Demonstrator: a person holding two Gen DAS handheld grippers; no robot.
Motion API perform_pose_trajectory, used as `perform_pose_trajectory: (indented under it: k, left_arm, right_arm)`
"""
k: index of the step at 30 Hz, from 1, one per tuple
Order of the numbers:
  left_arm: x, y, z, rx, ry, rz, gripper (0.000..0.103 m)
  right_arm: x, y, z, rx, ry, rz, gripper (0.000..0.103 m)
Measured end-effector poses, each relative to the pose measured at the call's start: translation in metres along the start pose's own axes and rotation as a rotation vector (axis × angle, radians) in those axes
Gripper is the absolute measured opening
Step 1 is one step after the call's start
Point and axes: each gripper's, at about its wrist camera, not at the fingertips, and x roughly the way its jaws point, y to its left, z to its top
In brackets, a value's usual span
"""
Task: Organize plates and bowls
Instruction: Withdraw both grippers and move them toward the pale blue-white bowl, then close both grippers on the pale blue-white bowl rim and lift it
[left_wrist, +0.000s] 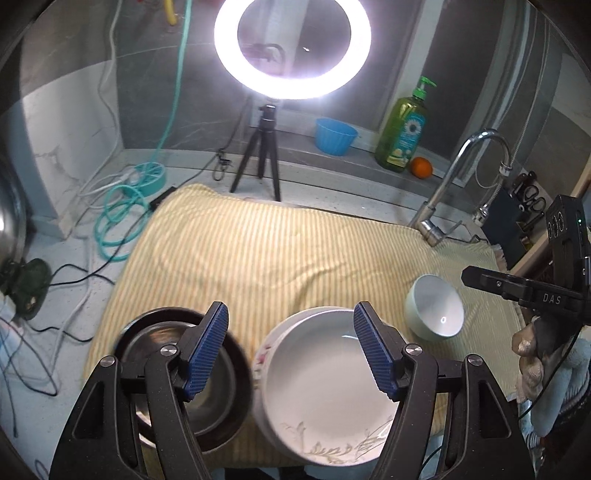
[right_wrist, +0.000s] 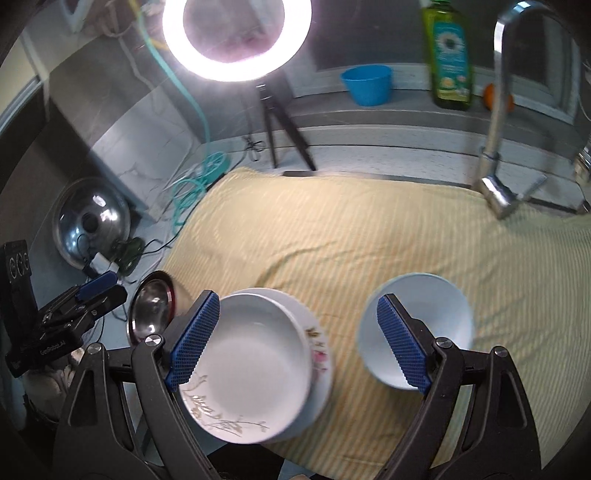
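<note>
A stack of white floral plates (left_wrist: 325, 384) (right_wrist: 255, 365) lies on the yellow striped cloth (left_wrist: 277, 251) near its front edge. A steel bowl with a dark rim (left_wrist: 184, 373) (right_wrist: 153, 312) sits to the left of the stack. A white bowl (left_wrist: 434, 308) (right_wrist: 421, 328) sits to the right. My left gripper (left_wrist: 291, 350) is open and empty, hovering above the gap between the steel bowl and the plates. My right gripper (right_wrist: 299, 343) is open and empty, hovering between the plates and the white bowl. The right gripper's body (left_wrist: 532, 291) shows at the right edge of the left wrist view.
A ring light on a tripod (left_wrist: 291, 48) stands behind the cloth. A blue cup (left_wrist: 334, 136), green soap bottle (left_wrist: 404, 129) and an orange (left_wrist: 421, 167) sit on the back ledge. A faucet (left_wrist: 458, 177) rises at right. Cables and a teal hose (left_wrist: 118, 218) lie at left, with a steel lid (right_wrist: 92, 221).
</note>
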Motion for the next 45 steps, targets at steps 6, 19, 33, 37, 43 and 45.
perform_pose_trajectory:
  k: [6, 19, 33, 37, 43, 45]
  left_arm:
    - [0.034, -0.031, 0.007, 0.036, 0.054, -0.08, 0.07]
    - [0.111, -0.1, 0.003, 0.077, 0.241, -0.277, 0.045]
    - [0.154, -0.119, 0.0, 0.042, 0.36, -0.331, 0.025]
    - [0.161, -0.124, -0.001, 0.046, 0.377, -0.334, 0.022]
    - [0.169, -0.128, 0.0, 0.045, 0.386, -0.333, 0.019]
    - [0.17, -0.129, 0.0, 0.046, 0.384, -0.332, 0.019]
  right_arm:
    - [-0.011, -0.053, -0.007, 0.095, -0.013, -0.068, 0.09]
    - [-0.003, -0.133, -0.041, 0.281, 0.027, -0.076, 0.076]
    - [0.033, -0.152, -0.049, 0.327, 0.109, 0.008, 0.034]
    - [0.042, -0.154, -0.048, 0.322, 0.129, 0.015, 0.028]
    - [0.05, -0.155, -0.046, 0.314, 0.147, 0.026, 0.016]
    - [0.051, -0.155, -0.045, 0.31, 0.149, 0.02, 0.015]
